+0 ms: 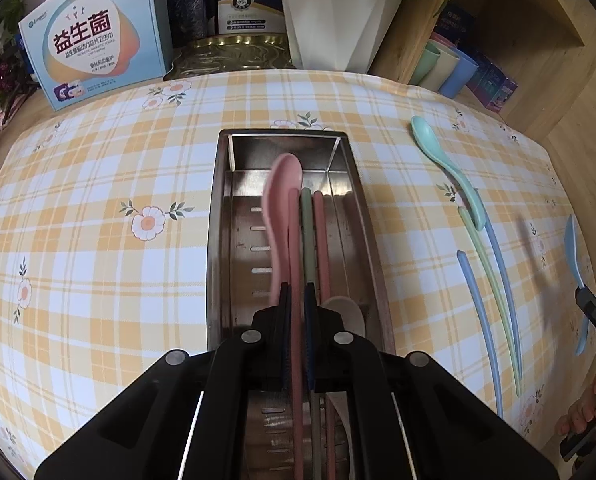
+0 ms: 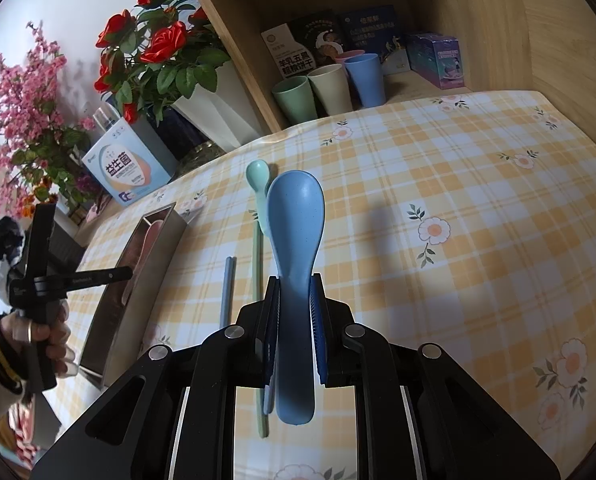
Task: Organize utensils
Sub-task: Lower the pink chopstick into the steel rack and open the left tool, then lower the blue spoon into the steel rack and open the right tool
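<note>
In the left wrist view, the left gripper (image 1: 296,292) is seen at the lower middle of the frame, clamped tight on a pink chopstick (image 1: 295,248) that runs up between its jaws. The chopstick is held over a long steel tray (image 1: 218,216) at the centre of the frame. Inside the tray a pink spoon (image 1: 282,200) is seen with its bowl toward the top of the frame, and beside it, to the right, a green chopstick (image 1: 306,236) and a second pink chopstick (image 1: 321,240) are laid lengthwise. A beige spoon (image 1: 347,312) is partly hidden just right of the gripper. On the checked tablecloth (image 1: 98,184) at the right of the frame, a mint spoon (image 1: 441,160), a light green chopstick (image 1: 493,280) and two blue chopsticks (image 1: 479,320) are laid close together, outside the tray.

In the right wrist view, the right gripper (image 2: 294,292) is seen at the lower middle, closed on the handle of a blue spoon (image 2: 296,216), whose bowl is pointed toward the top of the frame above the cloth. The mint spoon (image 2: 258,174) is seen just behind it, and the tray (image 2: 138,280) is placed at the left, well apart from the blue spoon. At the far left edge a hand (image 2: 42,332) is seen holding the other gripper's handle.
</note>
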